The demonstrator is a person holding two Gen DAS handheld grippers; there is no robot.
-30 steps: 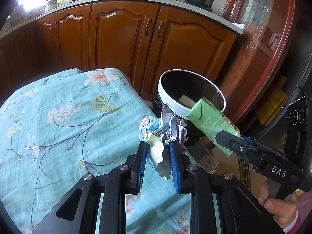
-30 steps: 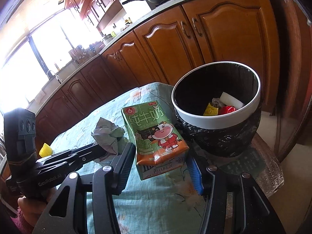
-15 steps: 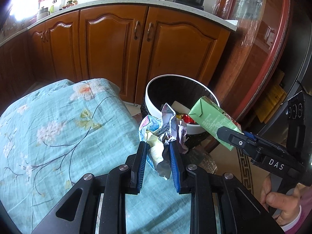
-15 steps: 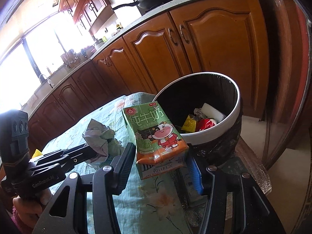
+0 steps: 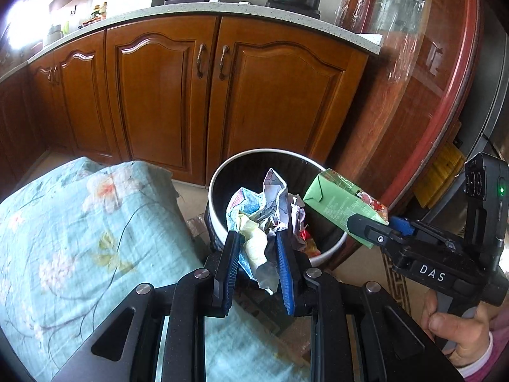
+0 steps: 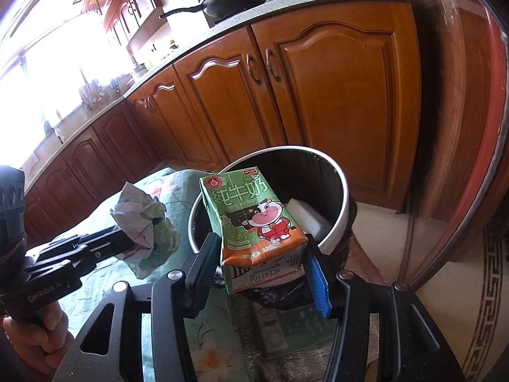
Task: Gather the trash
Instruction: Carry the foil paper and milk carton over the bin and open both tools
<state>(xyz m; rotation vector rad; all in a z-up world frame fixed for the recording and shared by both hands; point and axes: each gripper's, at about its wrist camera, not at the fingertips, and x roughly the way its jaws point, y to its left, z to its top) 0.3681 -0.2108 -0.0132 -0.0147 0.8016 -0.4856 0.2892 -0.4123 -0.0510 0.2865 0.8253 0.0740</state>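
Crumpled paper wad (image 5: 265,219), multicoloured, clamped between the blue pads of the left gripper (image 5: 257,254); jaws narrow, pressing both sides of the wad, most of which sticks out past the fingertips. In the left wrist view the wad sits in front of the near rim of the trash bin (image 5: 219,238), over its opening. Green milk carton (image 6: 254,222), cow print facing the camera, gripped at its base by the right gripper (image 6: 262,254); jaws mid-width, pads on both carton sides, carton tilted toward the bin mouth. Bin: round, white rim, black liner. Contents seen: a white block (image 6: 307,219) against the far wall, red and yellow scraps (image 5: 307,242) low inside. Bin stands on the floor just beside the table with floral teal cloth (image 5: 79,238). Wooden cabinets (image 5: 178,95) behind. A hand (image 5: 458,334) holds the right gripper's handle.
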